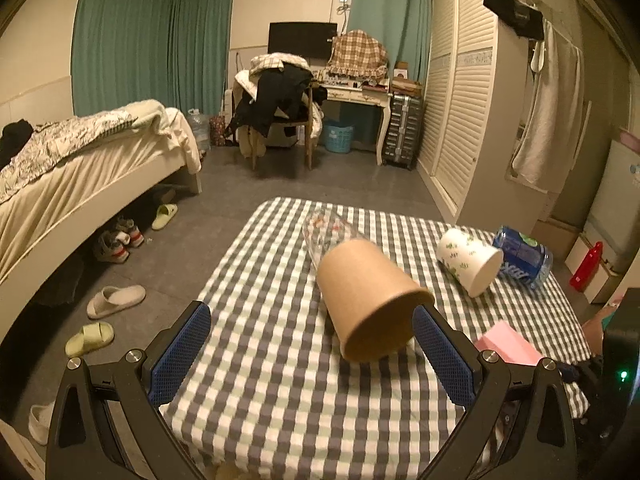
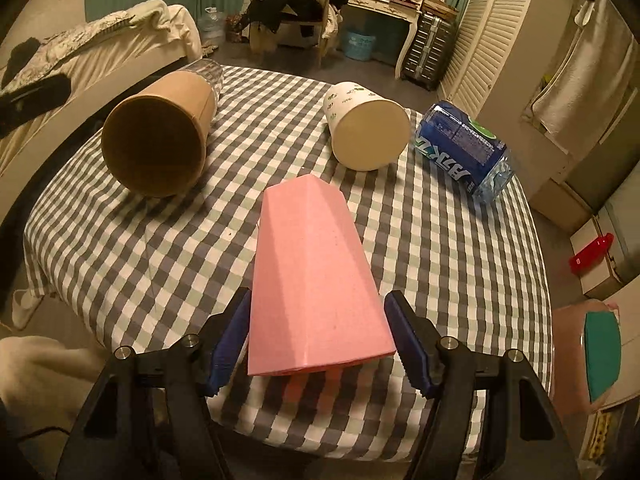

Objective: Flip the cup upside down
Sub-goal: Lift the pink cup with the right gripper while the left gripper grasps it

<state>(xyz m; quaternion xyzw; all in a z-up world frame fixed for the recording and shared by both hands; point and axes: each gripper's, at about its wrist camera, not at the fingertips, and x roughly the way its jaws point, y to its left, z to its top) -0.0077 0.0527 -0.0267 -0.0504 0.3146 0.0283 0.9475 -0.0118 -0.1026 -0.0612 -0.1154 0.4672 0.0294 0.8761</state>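
A pink faceted cup (image 2: 316, 276) lies on its side on the checked tablecloth (image 2: 120, 240), wide end toward me, between the fingers of my right gripper (image 2: 318, 344). The blue pads (image 2: 408, 340) stand close to its sides; contact is not clear. A brown paper cup (image 1: 368, 300) lies on its side in front of my left gripper (image 1: 312, 356), which is open and empty; its right pad (image 1: 444, 356) is beside the cup's rim. The brown cup also shows in the right wrist view (image 2: 160, 140). A white leaf-printed cup (image 2: 364, 128) and a blue bottle (image 2: 464, 152) lie on their sides further back.
A clear plastic cup (image 1: 324, 228) lies behind the brown cup. The table edge (image 1: 224, 264) drops to the floor on the left, with slippers (image 1: 116, 300) and a bed (image 1: 80, 168). A wardrobe (image 1: 460, 100) stands at the right.
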